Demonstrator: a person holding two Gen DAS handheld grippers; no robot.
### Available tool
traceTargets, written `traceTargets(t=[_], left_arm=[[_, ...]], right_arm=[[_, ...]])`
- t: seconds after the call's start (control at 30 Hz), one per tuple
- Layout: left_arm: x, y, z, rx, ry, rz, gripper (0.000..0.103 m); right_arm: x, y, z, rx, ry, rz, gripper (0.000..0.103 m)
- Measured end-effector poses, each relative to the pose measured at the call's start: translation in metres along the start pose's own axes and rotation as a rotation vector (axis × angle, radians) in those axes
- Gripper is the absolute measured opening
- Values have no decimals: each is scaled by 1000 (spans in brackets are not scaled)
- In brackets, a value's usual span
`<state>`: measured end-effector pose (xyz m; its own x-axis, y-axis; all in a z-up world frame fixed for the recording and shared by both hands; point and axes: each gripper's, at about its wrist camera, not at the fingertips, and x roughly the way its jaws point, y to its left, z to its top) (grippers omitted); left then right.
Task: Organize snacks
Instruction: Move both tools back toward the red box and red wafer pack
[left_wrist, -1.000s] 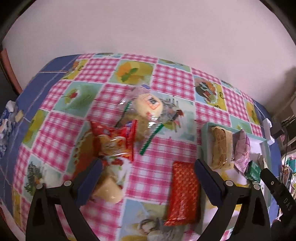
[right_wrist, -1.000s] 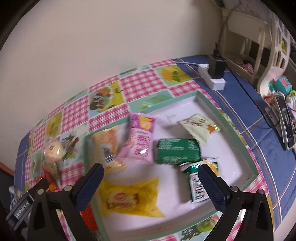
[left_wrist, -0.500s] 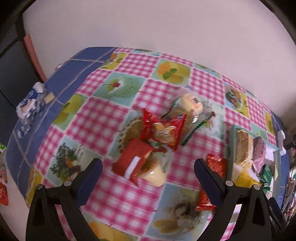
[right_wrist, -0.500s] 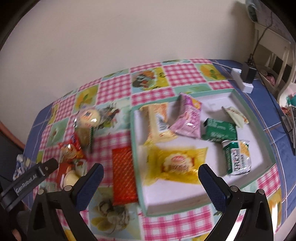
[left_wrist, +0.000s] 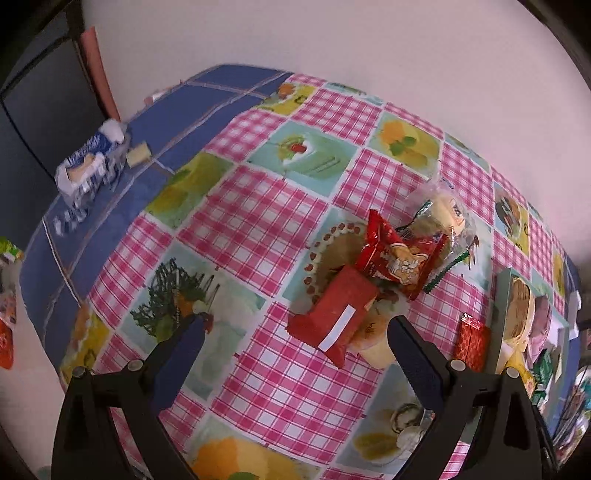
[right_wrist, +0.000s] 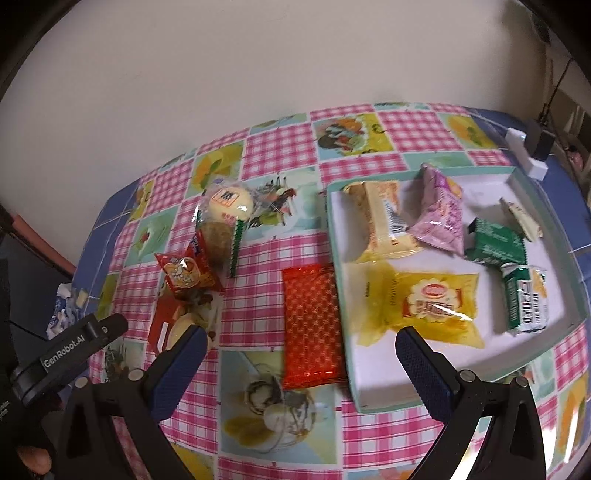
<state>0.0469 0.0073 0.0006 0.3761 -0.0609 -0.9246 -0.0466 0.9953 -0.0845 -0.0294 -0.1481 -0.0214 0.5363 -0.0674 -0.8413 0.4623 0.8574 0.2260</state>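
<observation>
Both grippers hovered over the checked cloth (right_wrist: 280, 254), jaws spread wide, nothing held. Left gripper (left_wrist: 295, 354) stood above a loose pile: a red bar (left_wrist: 334, 314) lying on a pale bun (left_wrist: 375, 349), a red packet (left_wrist: 400, 254) beside them. Right gripper (right_wrist: 299, 354) hung over an orange-red pack (right_wrist: 312, 325) touching the tray (right_wrist: 338, 295), which held six snacks.

- A white tray (right_wrist: 532, 192) with a teal rim holds six snack packets: beige, pink, dark green, pale, yellow and green-white.
- A flat orange-red packet (right_wrist: 312, 325) lies just beside the tray's left edge.
- A cluster of red and clear-wrapped snacks (left_wrist: 388, 273) is piled further left.
</observation>
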Motion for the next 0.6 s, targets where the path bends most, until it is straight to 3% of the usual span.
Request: traceTargets(t=[0.2, 0.6], left_arm=[[14, 3, 1, -15, 22, -15, 99], [37, -19, 0, 71, 89, -87, 100]], right_arm=[[13, 6, 0, 10, 37, 56, 101], [41, 7, 0, 5, 106, 62, 73]])
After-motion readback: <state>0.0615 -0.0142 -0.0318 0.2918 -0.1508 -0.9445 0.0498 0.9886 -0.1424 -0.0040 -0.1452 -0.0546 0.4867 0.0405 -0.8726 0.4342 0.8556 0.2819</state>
